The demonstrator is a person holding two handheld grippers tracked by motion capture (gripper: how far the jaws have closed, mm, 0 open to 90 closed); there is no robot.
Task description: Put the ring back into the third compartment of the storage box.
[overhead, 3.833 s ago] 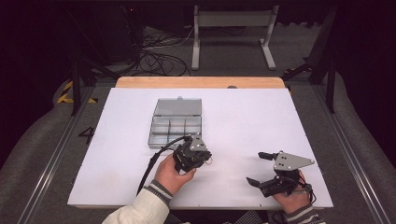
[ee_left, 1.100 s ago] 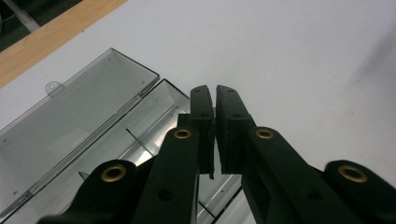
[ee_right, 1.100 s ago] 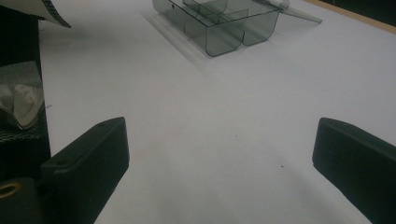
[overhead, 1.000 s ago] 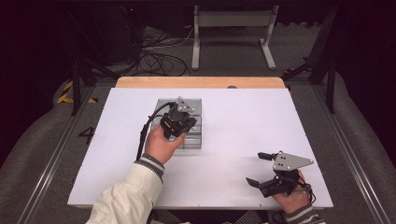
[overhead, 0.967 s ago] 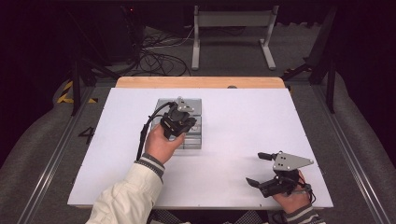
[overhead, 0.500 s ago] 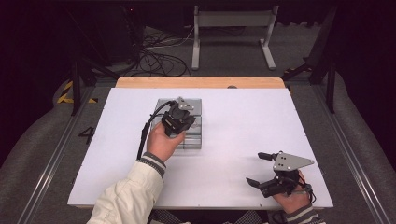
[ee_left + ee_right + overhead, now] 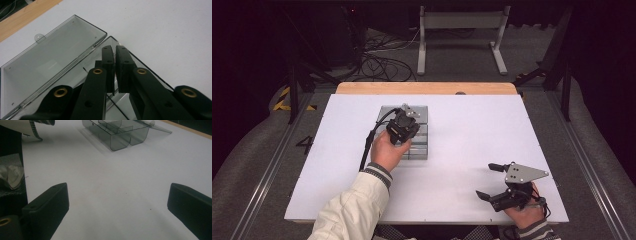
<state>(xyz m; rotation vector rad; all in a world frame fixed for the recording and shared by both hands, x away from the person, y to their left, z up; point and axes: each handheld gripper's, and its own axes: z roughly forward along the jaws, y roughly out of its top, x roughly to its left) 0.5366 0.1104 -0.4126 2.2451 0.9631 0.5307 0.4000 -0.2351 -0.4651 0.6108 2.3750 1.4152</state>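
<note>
1. Nearest the person, the right gripper (image 7: 484, 180) is held low over the front right of the white table (image 7: 472, 135). Its jaws are spread wide, with nothing between them; in the right gripper view only bare table surface lies between the pads (image 7: 117, 207). No action is required of it, and it is best kept well apart from the work.

2. Farther in, left of centre, the left gripper (image 7: 408, 131) is held by the left hand (image 7: 384, 150) over the organiser box (image 7: 419, 150), a clear grey tray with divided compartments. The tray lies flat on the table and appears empty as seen from the right gripper view (image 7: 117, 135).

3. In the left gripper view the jaws (image 7: 114, 53) are drawn almost together, with only a narrow slit left. The tips sit at the rim of the box (image 7: 147, 66), near its corner by the hinge. A thin edge of clear plastic appears to be pinched there; this is judged, not certain.

4. If the rim is to be held, the pinch should be kept light and square to the wall, since thin plastic is likely to flex or slip.

5. Beyond the jaws, the lid (image 7: 50, 60) lies folded back flat on the table, latch tab outward. It should not be pressed upon.

6. Farthest is the wooden edge (image 7: 427, 88).
</note>
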